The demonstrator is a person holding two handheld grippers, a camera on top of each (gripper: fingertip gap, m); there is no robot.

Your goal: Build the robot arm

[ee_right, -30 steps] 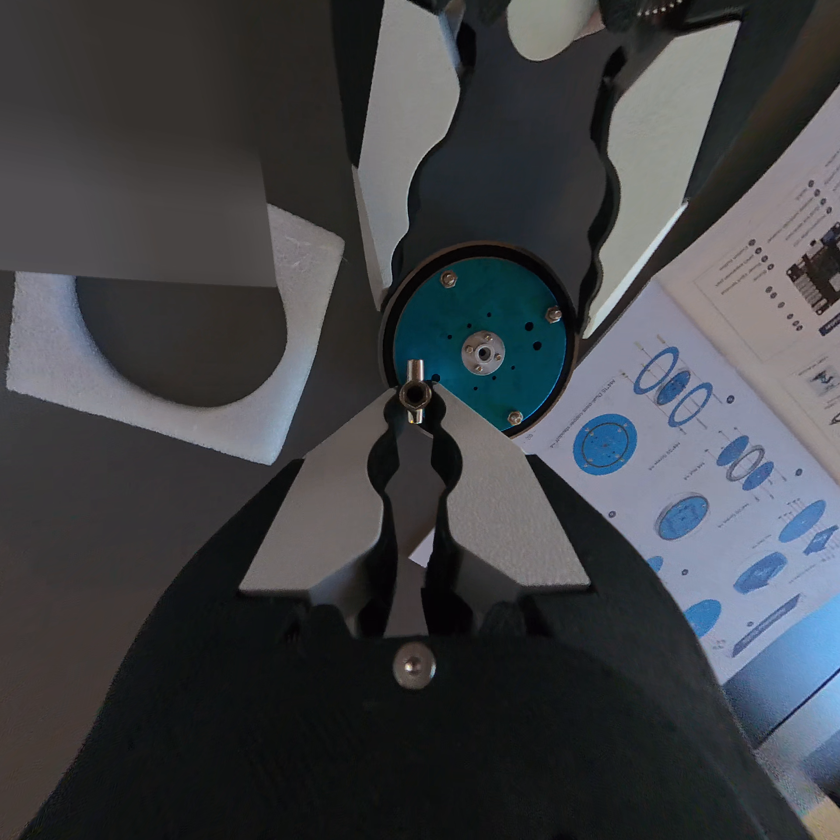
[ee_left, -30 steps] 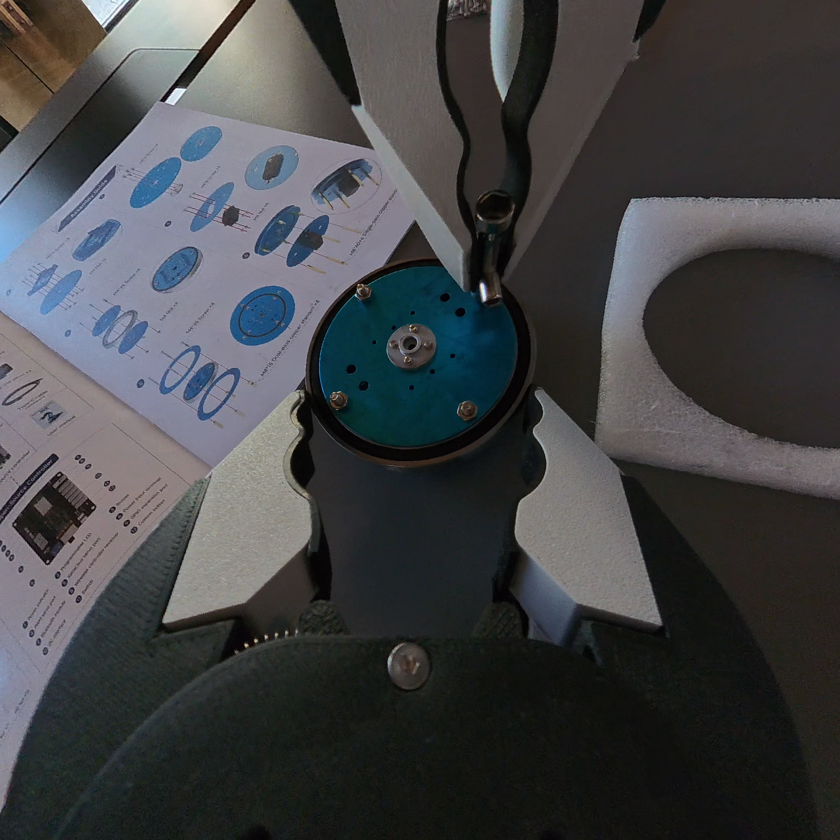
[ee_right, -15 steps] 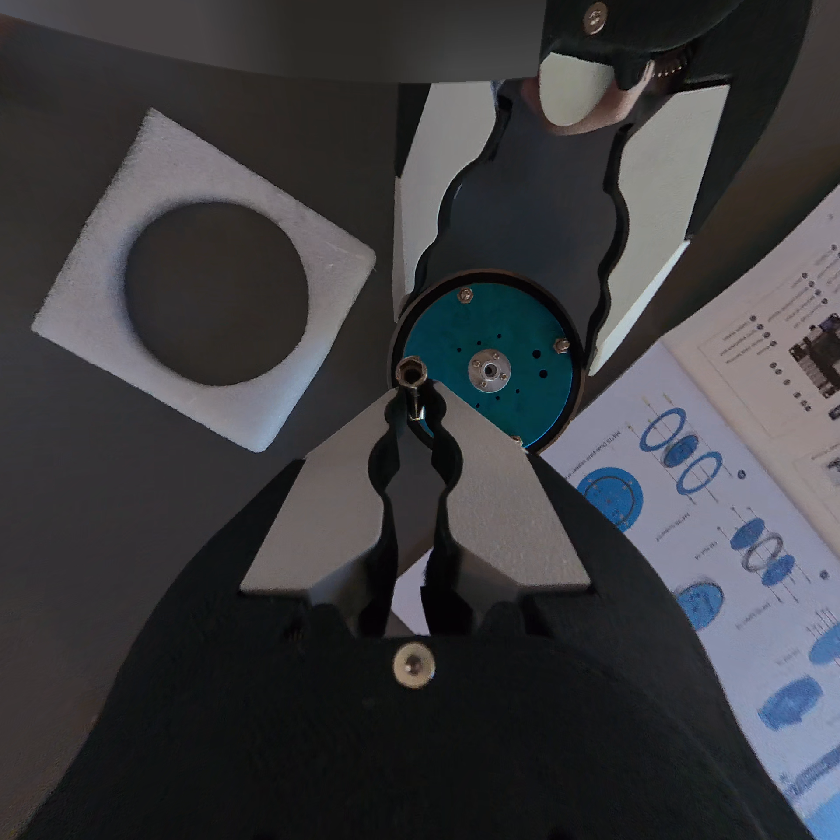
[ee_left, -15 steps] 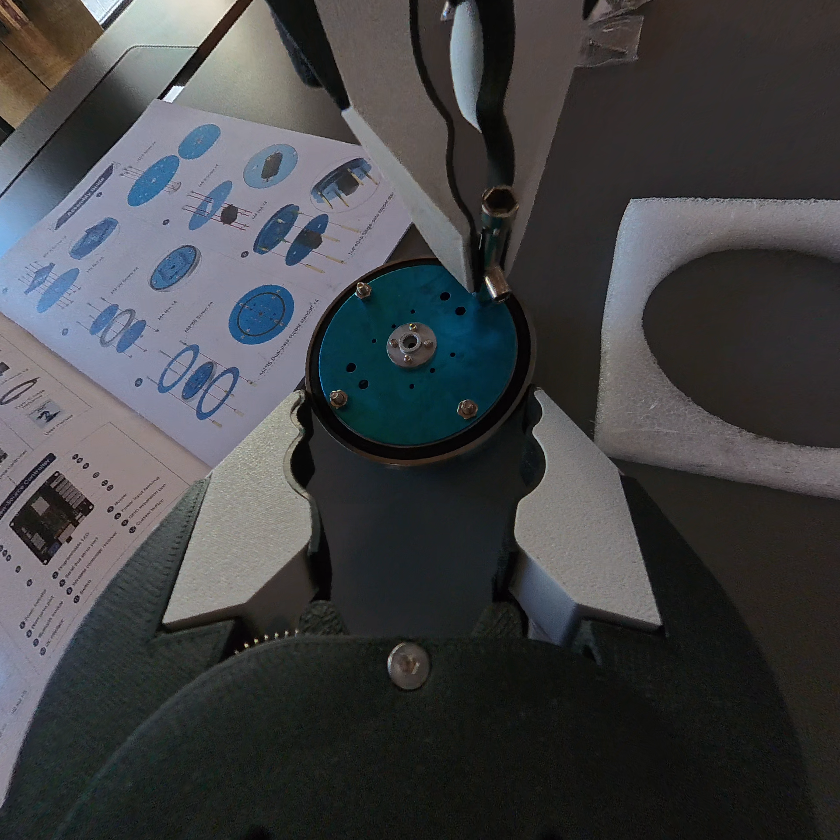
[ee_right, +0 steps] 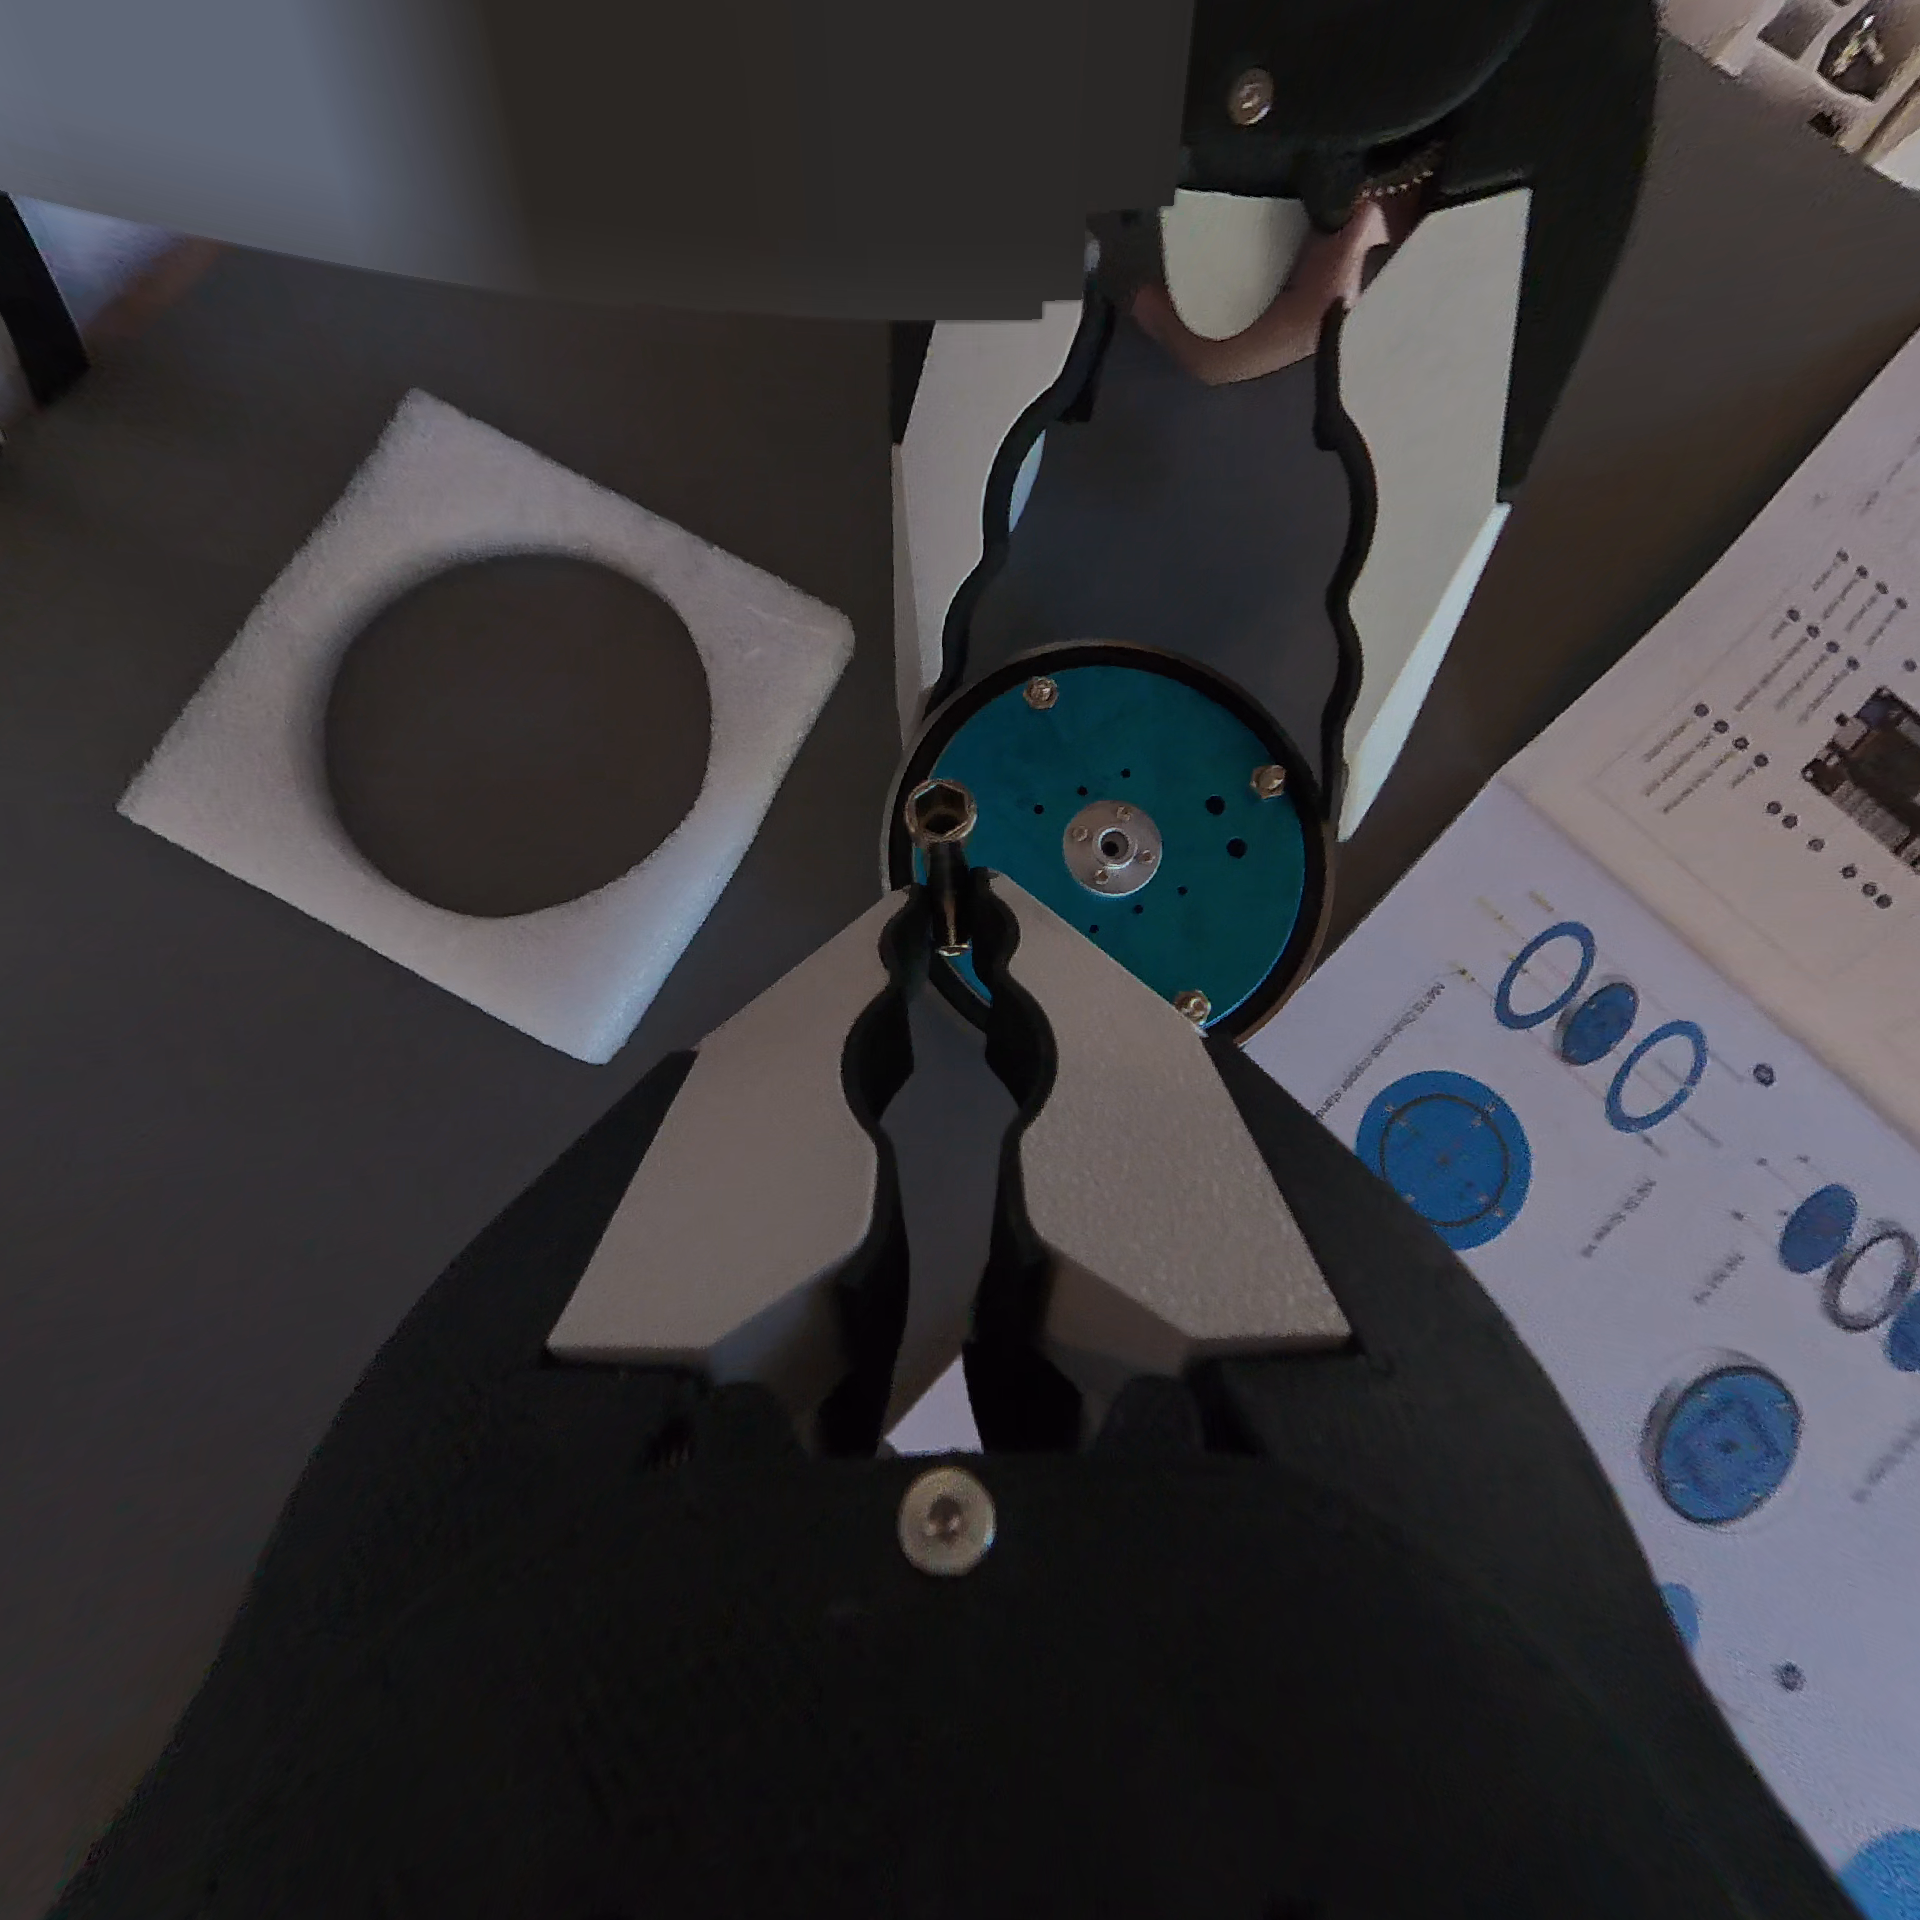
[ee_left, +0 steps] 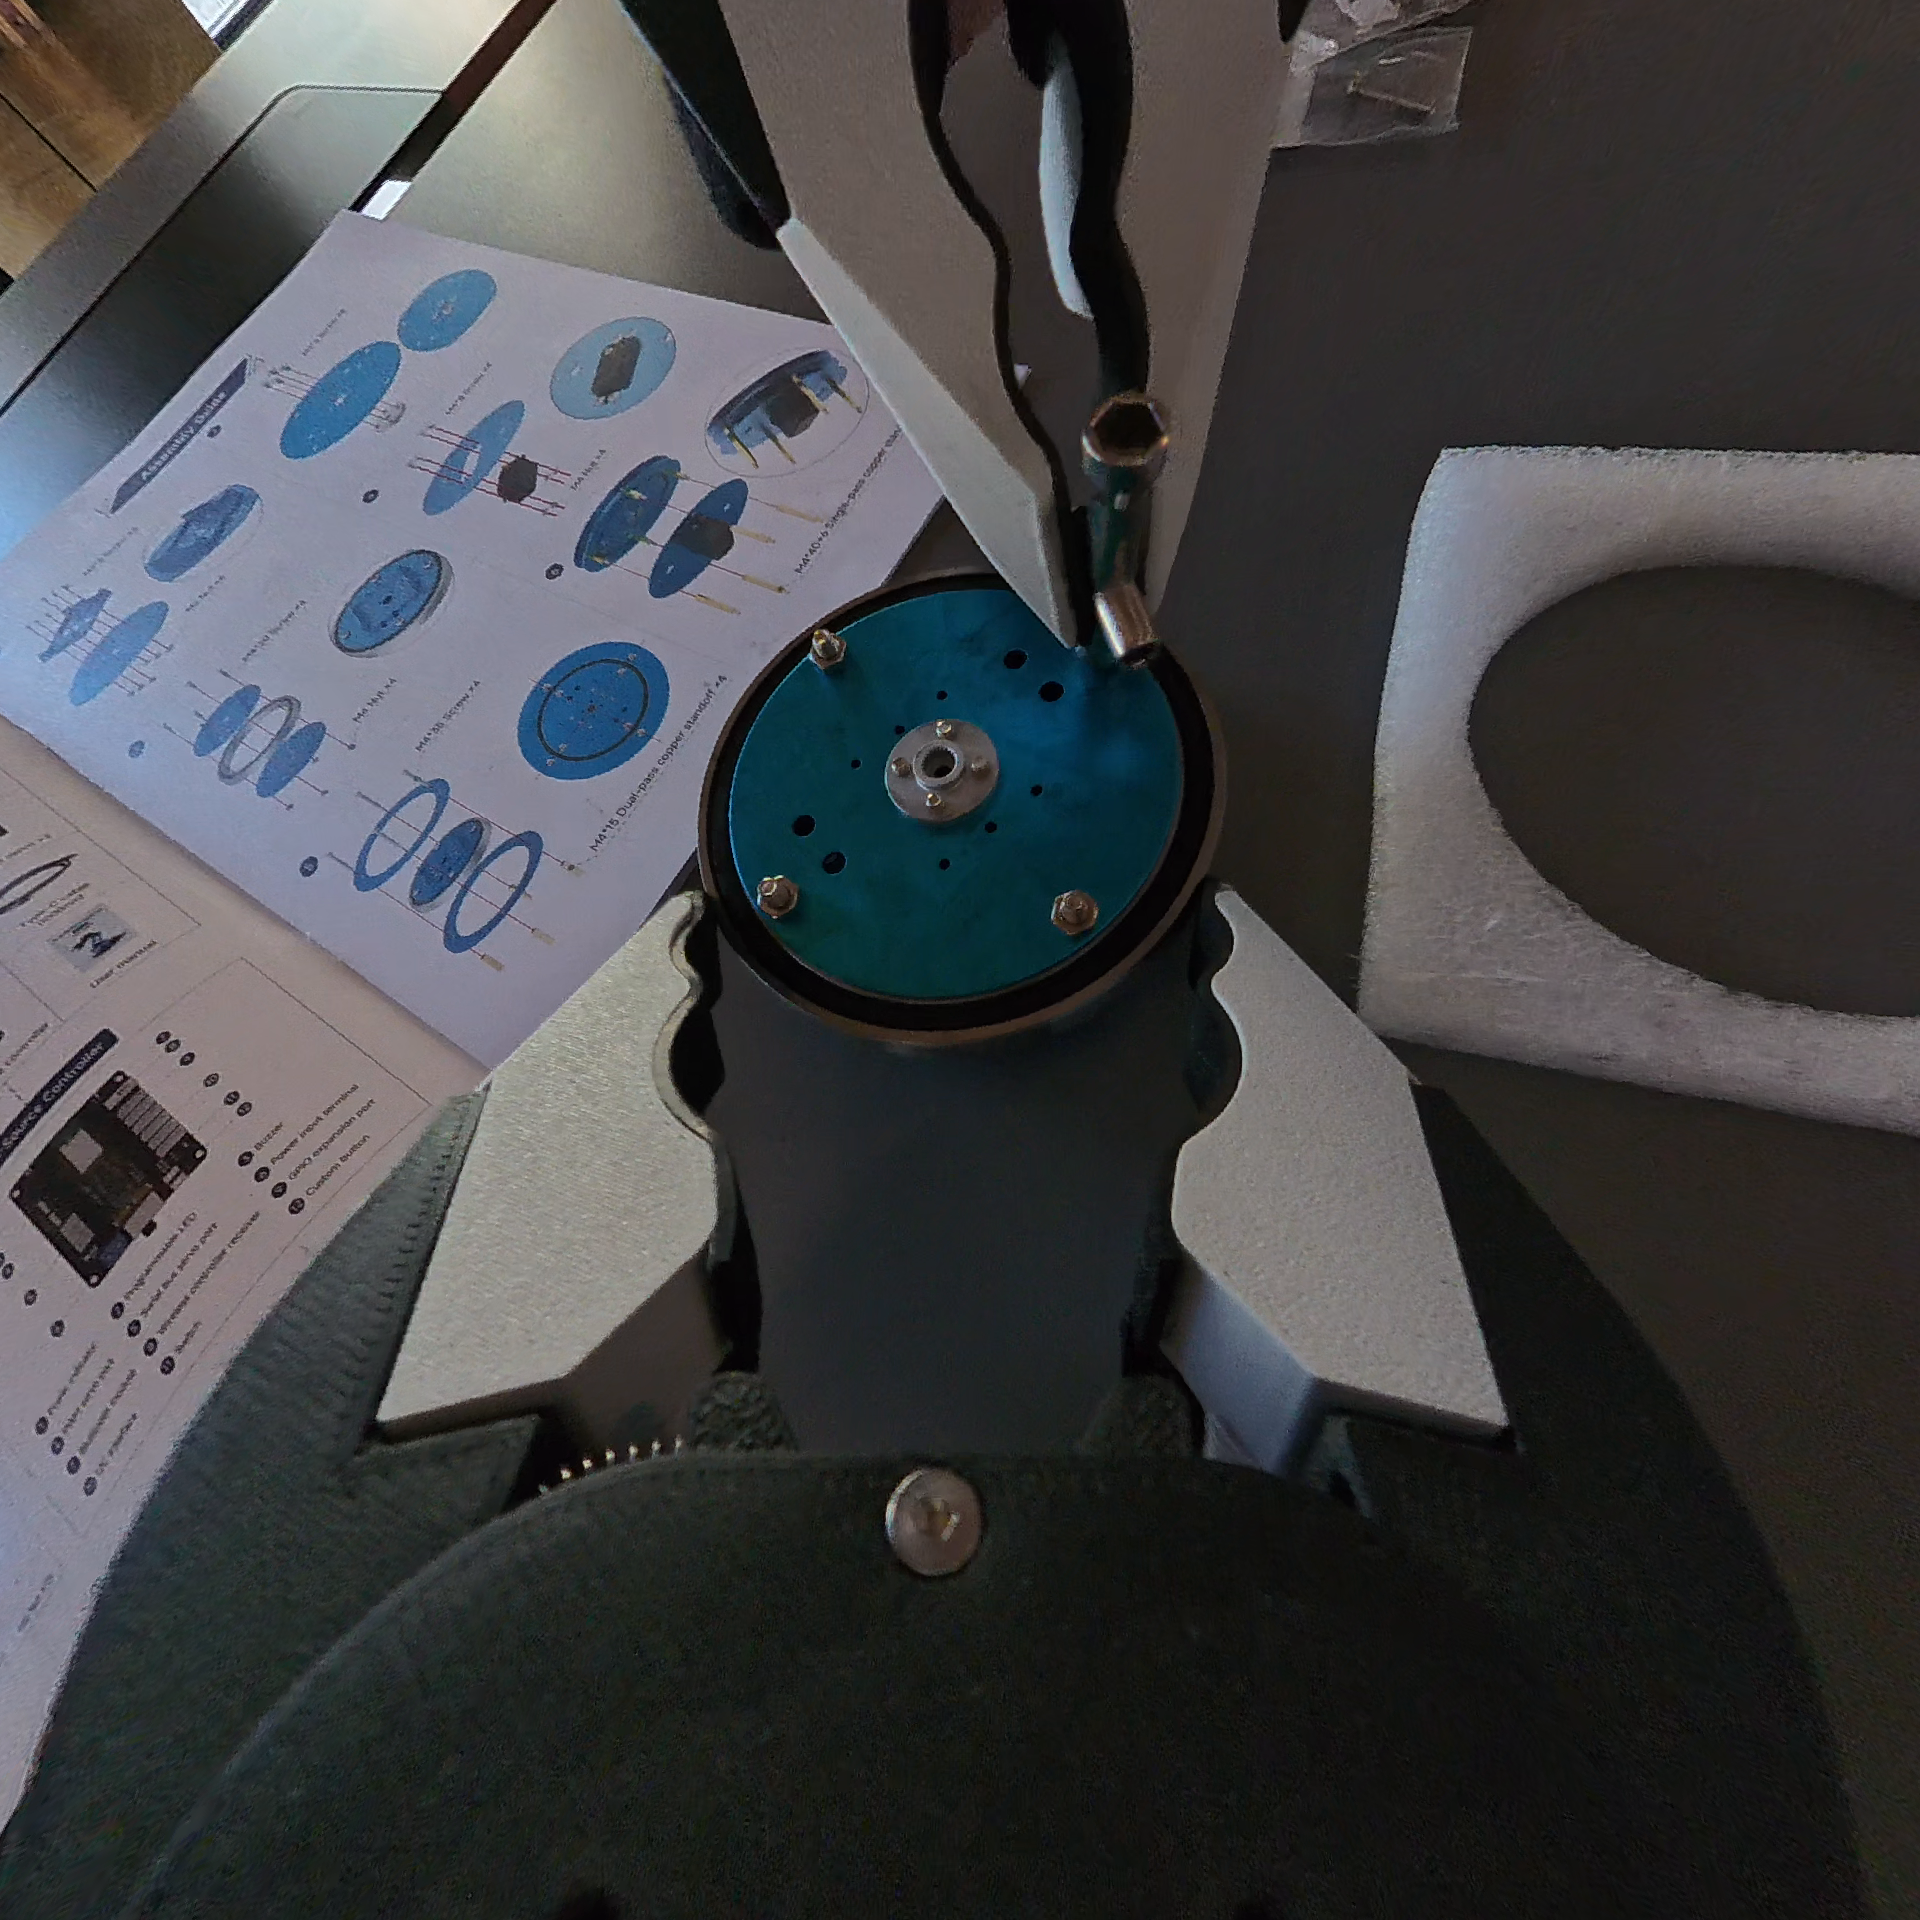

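Sitting on the dark desk [ee_left: 1558,312] between the two sets of tongs is a round blue disc [ee_left: 956,810] with a dark ring around its rim, a small silver hub [ee_left: 940,774] at its centre and brass nuts near its edge. The left tongs [ee_left: 956,987] stand wide, one finger on either side of the disc's near edge; whether the pads press the rim or only flank it I cannot tell. Opposite them the right tongs [ee_right: 951,914] are drawn narrow and clamp a small metal socket wrench [ee_right: 940,831], a slim L-shaped tool with a hexagonal socket at each end. In the left wrist view one socket end [ee_left: 1127,629] points down at the far right rim of the disc, touching it or just above it, while the other end [ee_left: 1127,426] tilts up toward the camera. To the right of the disc, as the left tongs see it, lies a white foam square [ee_left: 1455,935] with a round hole cut through it, apart from the disc. On the other side, printed sheets with blue diagrams [ee_left: 416,623] are spread flat, one corner reaching just beside the disc. A small clear plastic bag [ee_left: 1371,83] lies farther back on the desk.
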